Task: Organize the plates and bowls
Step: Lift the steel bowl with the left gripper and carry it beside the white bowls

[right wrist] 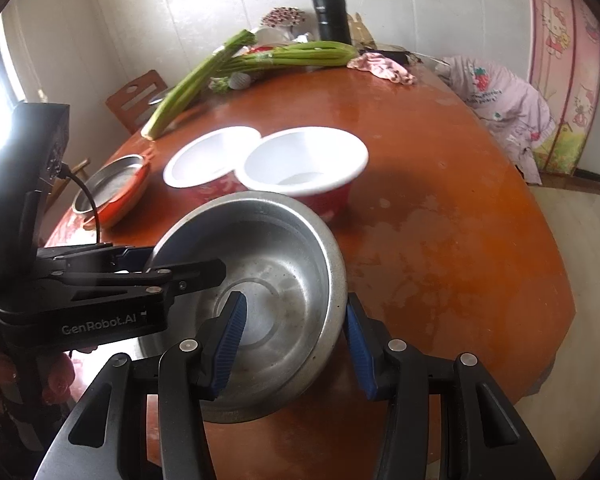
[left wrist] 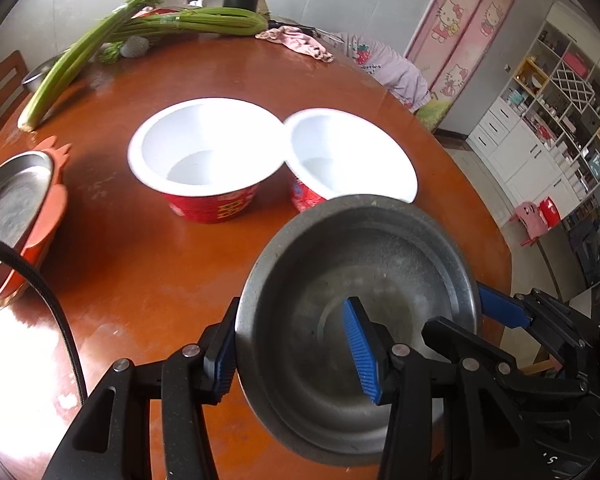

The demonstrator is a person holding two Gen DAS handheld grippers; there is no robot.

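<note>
Evidently both claws, left claw [left wrist: 296, 354] and right claw [right wrist: 296, 346], are clamping the steel bowl [left wrist: 364, 280]; two red bowls [left wrist: 204, 160] are waiting unstacked.

3 bowls [left wrist: 356, 320], 1 plate [left wrist: 16, 208], 2 claws [left wrist: 296, 352]

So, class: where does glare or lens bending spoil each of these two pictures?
Left wrist view: glare whitens the table at lower left, and the two white bowls blow out; the shelves bow at the right edge. Right wrist view: window light flares at far left, and the far wall curves.
</note>
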